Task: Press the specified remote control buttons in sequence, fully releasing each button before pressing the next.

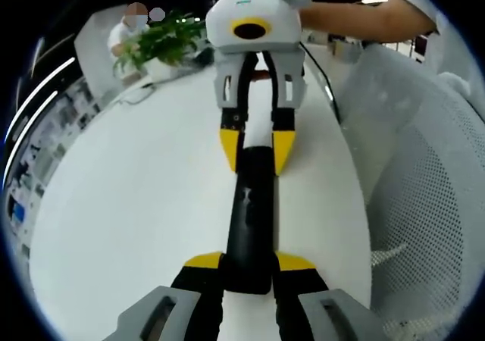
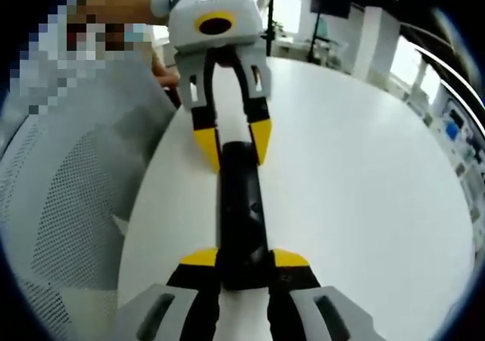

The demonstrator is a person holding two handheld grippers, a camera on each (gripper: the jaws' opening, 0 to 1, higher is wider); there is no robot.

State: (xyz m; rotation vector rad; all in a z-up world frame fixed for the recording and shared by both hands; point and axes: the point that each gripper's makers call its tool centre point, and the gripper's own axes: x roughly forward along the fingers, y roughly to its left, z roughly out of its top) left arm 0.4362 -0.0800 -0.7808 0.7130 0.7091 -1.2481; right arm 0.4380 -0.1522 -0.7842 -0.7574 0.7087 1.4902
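— Where is the remote control (image 1: 250, 220)?

— Flat on a white round table (image 1: 136, 204), a long black bar lying lengthwise between the two tongs. In the left gripper view the left gripper (image 1: 248, 264) has its yellow-tipped jaws closed against the near end of the remote; the right gripper (image 1: 258, 150) meets it from the far end, its yellow tips set either side of the remote's other end. The right gripper view gives the mirror of this: right gripper (image 2: 244, 259) clamped on the near end, left gripper (image 2: 231, 145) straddling the far one. Both pairs of jaws sit close against the remote's sides.

— Any writing or brand to read?

— None legible. The remote's buttons are too dark and blurred to tell apart.

— And the room around it?

— The tabletop is bare white on both sides of the remote, with broad open surface out to its curved edge. A white mesh chair (image 1: 424, 189) stands just beside one edge. At the far edge sits a leafy green plant (image 1: 163, 42) with a cable (image 1: 136, 95) near it. A person's sleeve (image 1: 424, 15) reaches over the right gripper. Beyond, white pillars (image 2: 371, 34) and shelving (image 2: 455, 125) line a bright room.
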